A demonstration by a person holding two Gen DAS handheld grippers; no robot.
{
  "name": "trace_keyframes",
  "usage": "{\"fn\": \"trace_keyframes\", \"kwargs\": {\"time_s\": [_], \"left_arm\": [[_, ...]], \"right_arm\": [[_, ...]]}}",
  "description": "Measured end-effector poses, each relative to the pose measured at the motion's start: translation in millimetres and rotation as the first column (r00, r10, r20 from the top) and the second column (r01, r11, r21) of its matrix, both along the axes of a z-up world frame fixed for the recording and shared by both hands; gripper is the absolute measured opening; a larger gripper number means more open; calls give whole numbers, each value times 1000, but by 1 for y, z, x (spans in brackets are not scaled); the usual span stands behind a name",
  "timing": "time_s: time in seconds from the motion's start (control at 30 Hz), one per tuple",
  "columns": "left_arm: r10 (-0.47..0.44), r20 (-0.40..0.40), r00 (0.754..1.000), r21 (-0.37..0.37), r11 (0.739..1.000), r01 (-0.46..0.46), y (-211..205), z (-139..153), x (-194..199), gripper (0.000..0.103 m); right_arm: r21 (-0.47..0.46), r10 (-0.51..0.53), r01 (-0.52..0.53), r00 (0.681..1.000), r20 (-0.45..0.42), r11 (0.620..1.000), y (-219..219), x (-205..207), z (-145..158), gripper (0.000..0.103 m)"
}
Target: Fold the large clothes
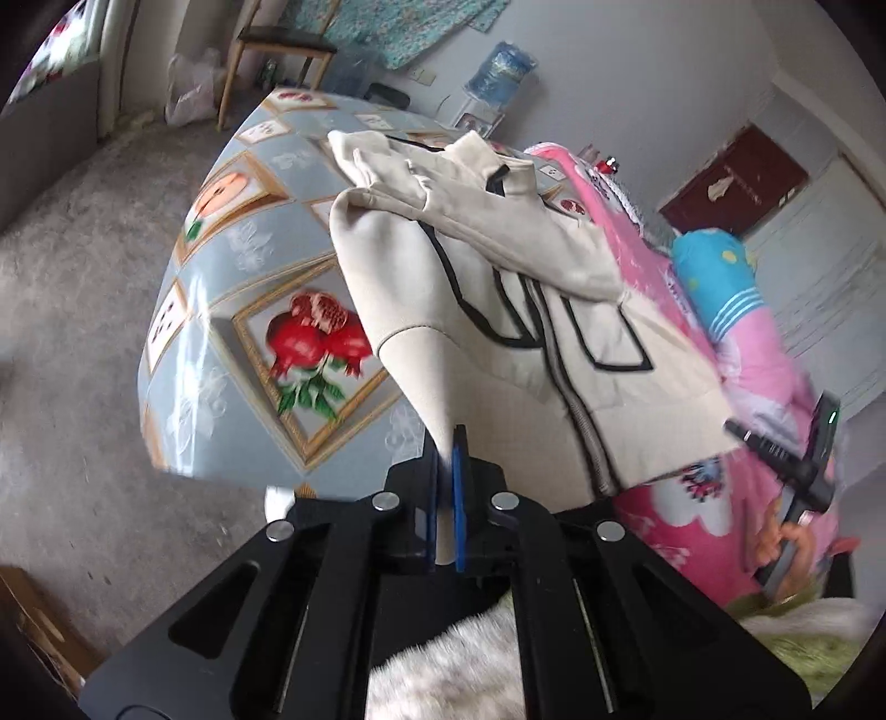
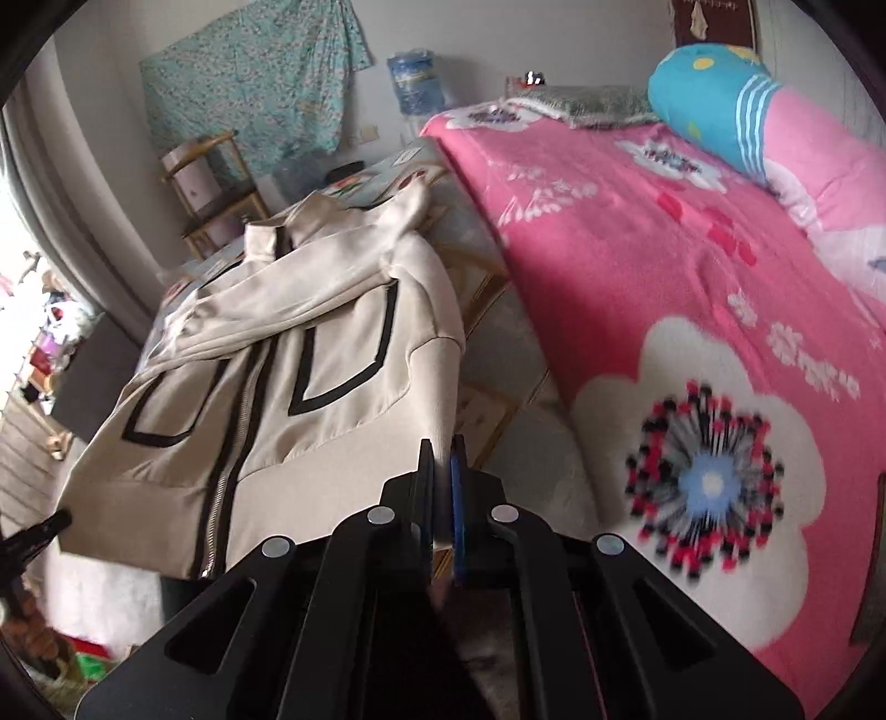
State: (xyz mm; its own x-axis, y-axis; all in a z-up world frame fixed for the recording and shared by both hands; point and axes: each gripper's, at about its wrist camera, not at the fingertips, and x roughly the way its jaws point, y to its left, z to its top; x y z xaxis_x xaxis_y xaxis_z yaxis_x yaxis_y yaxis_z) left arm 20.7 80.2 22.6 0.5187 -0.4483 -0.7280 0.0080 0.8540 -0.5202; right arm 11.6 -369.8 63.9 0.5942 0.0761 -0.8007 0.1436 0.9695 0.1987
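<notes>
A cream zip jacket (image 1: 498, 277) with black trim lies on a table with a fruit-patterned cloth (image 1: 249, 310), its sleeves folded across the chest. My left gripper (image 1: 447, 437) is shut on the jacket's near bottom corner, with cloth pinched between the blue pads and pulled up taut. In the right wrist view the same jacket (image 2: 288, 354) shows its zip and black pocket outlines. My right gripper (image 2: 440, 448) is shut on the other bottom corner of the hem, which is lifted off the table. The other gripper's black tip (image 2: 39, 534) shows at the left edge.
A bed with a pink flowered blanket (image 2: 692, 288) runs along the table's right side, with a blue-and-pink bolster (image 2: 720, 105) on it. A wooden chair (image 1: 277, 50) and a water bottle (image 2: 415, 83) stand by the far wall. Grey carpet (image 1: 72, 310) lies left of the table.
</notes>
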Motion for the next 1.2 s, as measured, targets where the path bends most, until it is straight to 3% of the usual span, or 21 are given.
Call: {"fn": "trace_keyframes", "kwargs": {"time_s": [0.13, 0.2, 0.23, 0.5, 0.67, 0.83, 0.93, 1.0, 1.07, 1.13, 1.2], "left_arm": [[20, -158, 987, 80, 997, -8, 0, -51, -2, 4], [33, -194, 980, 91, 996, -16, -2, -72, 0, 4], [35, -197, 980, 85, 996, -19, -1, -74, 2, 4], [-12, -54, 998, -16, 1000, 11, 0, -16, 21, 4], [14, 0, 1000, -59, 998, -14, 6, 10, 67, 4], [67, -31, 997, -90, 994, -69, 18, -4, 136, 5], [106, -104, 989, -96, 989, -116, 27, -32, 174, 8], [173, -149, 974, -86, 979, -187, 37, -47, 185, 19], [214, -139, 967, -87, 970, -227, 46, -52, 183, 28], [250, -119, 961, -103, 959, -262, 57, -50, 172, 31], [271, -102, 957, -94, 955, -280, 64, -47, 155, 32]], "right_arm": [[20, -12, 16, 988, -153, 1000, 1, -13, -52, 5], [32, -47, 55, 974, -221, 998, -5, -12, -85, 5], [43, -52, 63, 974, -221, 997, -7, -11, -87, 5], [87, -10, 17, 997, -78, 996, -10, 8, -27, 5], [81, 23, -25, 1000, 18, 996, -5, 54, 2, 5], [162, 22, -25, 999, 25, 986, -8, 127, -1, 5], [271, -14, 19, 1000, -21, 962, -21, 174, -25, 7], [358, -36, 61, 996, -78, 932, -33, 197, -50, 18], [404, -66, 108, 991, -115, 909, -45, 204, -64, 42], [427, -87, 116, 993, -85, 897, -51, 197, -63, 51], [403, -97, 108, 994, -47, 909, -56, 181, -54, 56]]}}
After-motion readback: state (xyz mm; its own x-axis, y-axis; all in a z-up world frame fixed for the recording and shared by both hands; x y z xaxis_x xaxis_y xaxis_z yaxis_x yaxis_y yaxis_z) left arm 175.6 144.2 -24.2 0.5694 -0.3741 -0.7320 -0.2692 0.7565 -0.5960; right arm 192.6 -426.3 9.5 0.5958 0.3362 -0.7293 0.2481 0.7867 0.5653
